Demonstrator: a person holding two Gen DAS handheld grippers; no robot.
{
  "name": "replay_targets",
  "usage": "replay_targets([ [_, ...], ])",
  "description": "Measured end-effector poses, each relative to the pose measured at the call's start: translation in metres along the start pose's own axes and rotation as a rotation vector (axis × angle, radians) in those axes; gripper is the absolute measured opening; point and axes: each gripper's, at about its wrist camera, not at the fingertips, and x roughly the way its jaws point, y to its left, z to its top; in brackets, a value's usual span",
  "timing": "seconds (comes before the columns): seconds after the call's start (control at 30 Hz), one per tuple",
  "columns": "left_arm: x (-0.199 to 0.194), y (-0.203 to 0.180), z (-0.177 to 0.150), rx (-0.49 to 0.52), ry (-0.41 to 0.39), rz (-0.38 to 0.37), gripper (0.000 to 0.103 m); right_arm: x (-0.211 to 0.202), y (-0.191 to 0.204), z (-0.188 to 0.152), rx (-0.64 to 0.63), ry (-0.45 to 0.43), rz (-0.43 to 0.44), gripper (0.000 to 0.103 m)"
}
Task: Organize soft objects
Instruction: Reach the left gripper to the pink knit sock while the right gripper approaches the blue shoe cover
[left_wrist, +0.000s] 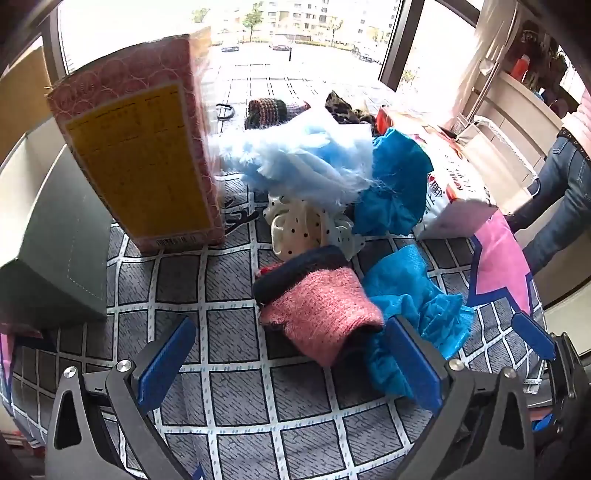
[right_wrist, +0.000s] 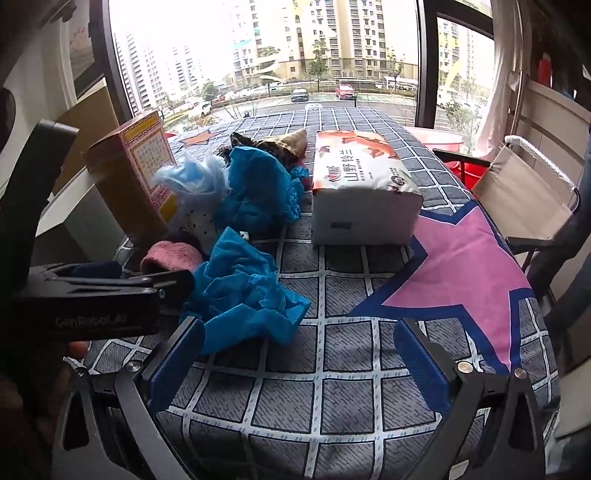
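Clutter of soft things lies heaped on the table (right_wrist: 332, 369), whose cloth is a grey grid with a pink star. A fuzzy pink knit piece (left_wrist: 321, 314), folded with a dark navy layer, sits at about one o'clock of the left claw (left_wrist: 291, 365), just ahead of its blue pads. Crumpled bright blue plastic covers (right_wrist: 243, 291) lie at eleven o'clock of the right claw (right_wrist: 299, 365). Farther back are a pale blue fluffy wad (left_wrist: 295, 155) and a cream dotted cloth (left_wrist: 299, 225). Both claws are spread wide, gripping nothing. A pink carton (left_wrist: 147, 155) stands at ten o'clock; a tissue pack (right_wrist: 362, 188) at one o'clock.
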Motion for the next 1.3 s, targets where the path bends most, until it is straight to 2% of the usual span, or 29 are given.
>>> replay_targets([
  [0.17,0.003,0.000,0.001,0.019,0.012,0.018,0.097,0.002,0.008,0.000,-0.042,0.006,-0.001,0.103],
  [0.27,0.025,-0.015,-0.002,0.008,0.011,0.009,0.097,0.000,0.016,0.000,-0.080,-0.002,0.009,0.103],
  [0.33,0.025,-0.011,-0.008,0.009,0.021,0.014,0.097,0.001,0.021,0.000,-0.104,-0.002,0.014,0.103],
  [0.4,0.026,-0.003,0.003,0.020,0.037,0.018,0.096,0.004,0.025,0.000,-0.118,0.006,0.016,0.103],
  [0.53,0.026,0.006,0.004,0.038,0.035,0.027,0.095,0.008,0.030,0.002,-0.137,0.009,0.017,0.103],
  [0.67,0.030,-0.002,0.007,0.038,0.074,0.042,0.094,0.011,0.034,0.004,-0.155,0.011,0.015,0.103],
  [0.83,0.027,0.021,0.007,-0.007,0.081,0.001,0.092,0.009,0.035,0.006,-0.154,-0.008,0.039,0.103],
  [0.97,0.023,0.046,0.002,-0.065,0.064,-0.088,0.090,0.010,0.028,0.008,-0.128,-0.011,0.041,0.103],
  [1.13,0.014,0.074,0.000,-0.124,0.027,-0.137,0.090,0.011,0.031,0.008,-0.143,-0.016,0.048,0.103],
  [1.17,0.015,0.079,0.000,-0.166,0.042,-0.188,0.090,0.011,0.033,0.008,-0.153,-0.019,0.052,0.103],
  [1.23,0.012,0.085,0.003,-0.169,0.034,-0.185,0.090,0.011,0.036,0.008,-0.169,-0.026,0.059,0.103],
  [1.3,0.011,0.083,0.005,-0.162,0.067,-0.181,0.089,0.013,0.039,0.009,-0.180,-0.032,0.073,0.102],
])
